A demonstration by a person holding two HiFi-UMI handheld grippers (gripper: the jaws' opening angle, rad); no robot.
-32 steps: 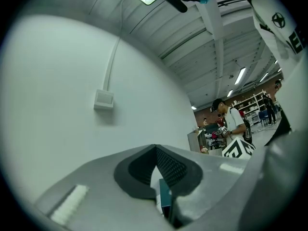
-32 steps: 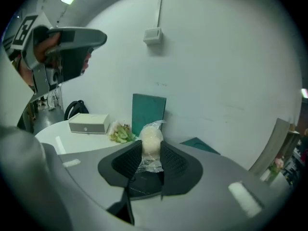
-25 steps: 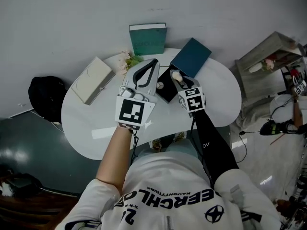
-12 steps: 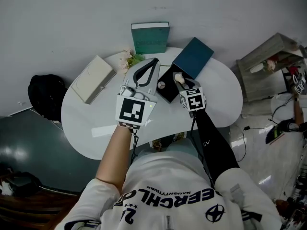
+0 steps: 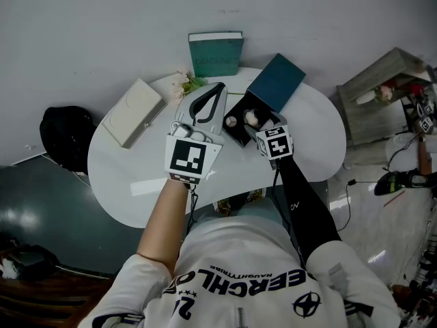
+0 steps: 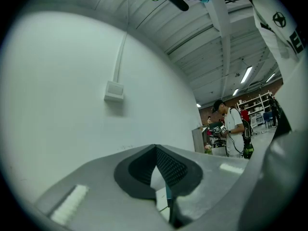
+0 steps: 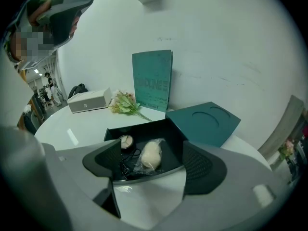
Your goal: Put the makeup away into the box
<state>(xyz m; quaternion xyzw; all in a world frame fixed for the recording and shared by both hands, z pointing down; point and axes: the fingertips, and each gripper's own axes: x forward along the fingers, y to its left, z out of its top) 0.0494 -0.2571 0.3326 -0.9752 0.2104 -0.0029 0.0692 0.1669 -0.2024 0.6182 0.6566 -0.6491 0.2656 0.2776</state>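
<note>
1. right gripper (image 5: pixel 263 130), head view: its grey moulded jaws stand wide apart, having just been opening, with nothing between them. it tilts down at the near edge of the open box (image 5: pixel 239 137), a shallow square tray with black walls. just ahead of its tips, inside the box, lie a pale egg-shaped sponge (image 5: pixel 252 117) and, left of that, a small round compact (image 5: pixel 231 122).
2. same view: beyond the box from this gripper, the flat teal lid (image 5: pixel 274 80) lies just beside the box's far corner. the left gripper (image 5: pixel 220 86) points level on the right gripper's left, beside the box. its curved jaws are brought together at the tips into a narrow loop, and it is empty. ahead of it are a sprig of flowers (image 5: pixel 183 84) and an upright teal book (image 5: pixel 216 55). off to its left, a slim white rectangular case (image 5: pixel 134 112) rests on the glossy white round table (image 5: pixel 136 176).
3. left gripper view: the ribbed black pads meet at the tip, and nothing is clamped. past them is a smooth pale wall with a small square wall box (image 6: pixel 114 91).
4. right gripper view: the textured dark pads stand well apart, with bare tabletop under the gap. just beyond them the sponge sits in crinkled clear wrap inside the box, touching neither pad. the compact lies behind it to the left. a thin dark tangle (image 7: pixel 126 165) lies beside the sponge; i cannot tell what it is. the lid shows two round recesses.
</note>
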